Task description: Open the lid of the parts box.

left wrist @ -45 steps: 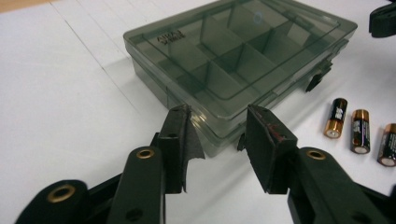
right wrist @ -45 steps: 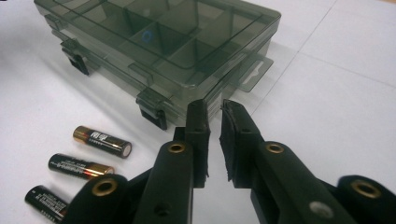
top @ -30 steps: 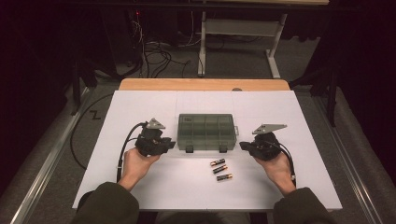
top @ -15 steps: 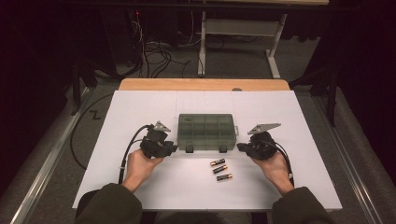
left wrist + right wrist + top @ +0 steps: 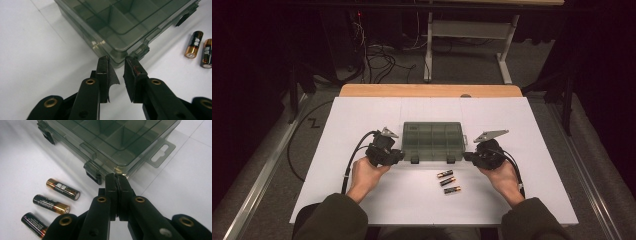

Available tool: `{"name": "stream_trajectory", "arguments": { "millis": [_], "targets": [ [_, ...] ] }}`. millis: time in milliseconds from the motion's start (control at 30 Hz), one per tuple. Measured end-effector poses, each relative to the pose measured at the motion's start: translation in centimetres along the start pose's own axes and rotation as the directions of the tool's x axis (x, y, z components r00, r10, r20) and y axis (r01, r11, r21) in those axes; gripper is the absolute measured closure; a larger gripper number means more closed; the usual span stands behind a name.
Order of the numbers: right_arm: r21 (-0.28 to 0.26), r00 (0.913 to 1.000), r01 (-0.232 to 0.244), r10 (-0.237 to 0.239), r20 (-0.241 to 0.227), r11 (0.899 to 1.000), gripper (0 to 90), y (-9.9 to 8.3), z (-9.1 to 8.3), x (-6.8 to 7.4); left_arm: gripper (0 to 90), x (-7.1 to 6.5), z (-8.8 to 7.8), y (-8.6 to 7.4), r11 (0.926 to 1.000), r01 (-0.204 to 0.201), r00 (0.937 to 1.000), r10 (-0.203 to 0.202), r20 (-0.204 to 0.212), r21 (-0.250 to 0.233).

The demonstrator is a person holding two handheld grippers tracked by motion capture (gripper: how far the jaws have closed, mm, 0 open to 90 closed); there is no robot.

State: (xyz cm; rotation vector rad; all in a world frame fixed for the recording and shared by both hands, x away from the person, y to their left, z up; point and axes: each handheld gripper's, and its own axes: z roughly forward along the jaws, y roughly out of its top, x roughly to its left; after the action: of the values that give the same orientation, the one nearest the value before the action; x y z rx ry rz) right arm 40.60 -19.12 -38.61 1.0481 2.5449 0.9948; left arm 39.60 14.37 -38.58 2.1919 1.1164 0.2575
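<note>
Both hands have drawn in toward the box since the earlier frame, the left claw (image 5: pixel 398 156) now at its near-left corner and the right claw (image 5: pixel 468 156) at its near-right corner; the left jaws have just been closing, with a narrow gap left between them and nothing caught in it.

Nearest on the white counter (image 5: pixel 337 130) come the person's green sleeves and bare hands, one around each tool; between the hands, right of centre, lie three batteries (image 5: pixel 448 182) in a short column, side by side and apart from each other, just near of the box; in the right gripper view the batteries (image 5: pixel 55 203) sit to the left of the jaws.

Farther on, the left claw (image 5: pixel 116 65) points at the box corner, its tips just at the box's lower edge, whether touching I cannot tell; the right claw (image 5: pixel 116 177) is pressed together, pads flat against each other, its tip up against the box's lid rim beside a latch, gripping nothing.

Beyond the claws sits the smoky green compartment box (image 5: pixel 432 140), lid shut, dividers visible through it, two dark latches on its near side; it rests flat at the middle of the counter; a hang tab juts from its right end.
</note>
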Motion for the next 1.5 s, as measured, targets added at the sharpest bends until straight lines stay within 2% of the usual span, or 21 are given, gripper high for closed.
{"name": "stream_trajectory", "arguments": {
  "millis": [267, 533, 667, 867, 1033, 1200, 1333, 1433, 1500],
  "targets": [
    [-0.019, 1.0, -0.009, 0.009, 0.001, 1.0, 90.0, 0.3, -0.3, -0.2, 74.0, 0.0, 0.1, 0.3, 1.0, 0.002, 0.9999, -0.002, -0.011, -0.005],
    [-0.055, 0.9999, -0.011, 0.011, -0.003, 0.998, 89.6, 0.9, -0.9, -0.2, 69.5, 0.2, -0.9, 1.3, 0.9995, 0.002, 1.0, -0.002, -0.002, -0.033],
    [-0.066, 1.0, -0.007, 0.008, 0.001, 0.998, 89.7, 1.3, -1.2, -0.2, 66.5, 0.2, -1.1, 2.0, 0.9997, -0.008, 0.9998, 0.007, -0.018, -0.023],
    [-0.063, 1.0, -0.01, 0.01, 0.001, 0.998, 89.7, 1.5, -1.2, -0.2, 62.0, 0.1, -0.6, 2.4, 0.9999, -0.015, 0.9998, 0.015, -0.009, 0.003],
    [-0.066, 0.9999, -0.004, 0.005, 0.01, 0.998, 88.6, 1.8, -1.4, -0.2, 56.6, -0.1, -0.6, 2.9, 0.9997, -0.025, 0.9995, 0.025, -0.018, 0.0],
    [-0.059, 0.9998, -0.003, 0.004, 0.019, 0.998, 84.7, 2.0, -1.2, -0.2, 52.5, 0.1, -0.7, 3.3, 0.9999, -0.011, 0.9998, 0.011, -0.017, -0.011],
    [-0.048, 0.9993, -0.001, 0.003, 0.039, 0.999, 80.6, 2.1, -0.9, -0.3, 50.6, 0.4, -0.9, 3.4, 0.9997, 0.004, 0.9999, -0.004, 0.01, -0.022],
    [-0.036, 0.999, -0.009, 0.011, 0.043, 0.999, 79.4, 2.2, -0.7, -0.5, 49.8, 0.6, -1.0, 3.5, 0.9996, 0.013, 0.9998, -0.012, 0.018, -0.025],
    [-0.035, 0.998, -0.034, 0.035, 0.052, 0.999, 77.1, 2.4, -0.5, -0.9, 49.5, 0.7, -1.0, 3.5, 0.9994, 0.02, 0.9996, -0.019, 0.02, -0.029]
  ]
}}
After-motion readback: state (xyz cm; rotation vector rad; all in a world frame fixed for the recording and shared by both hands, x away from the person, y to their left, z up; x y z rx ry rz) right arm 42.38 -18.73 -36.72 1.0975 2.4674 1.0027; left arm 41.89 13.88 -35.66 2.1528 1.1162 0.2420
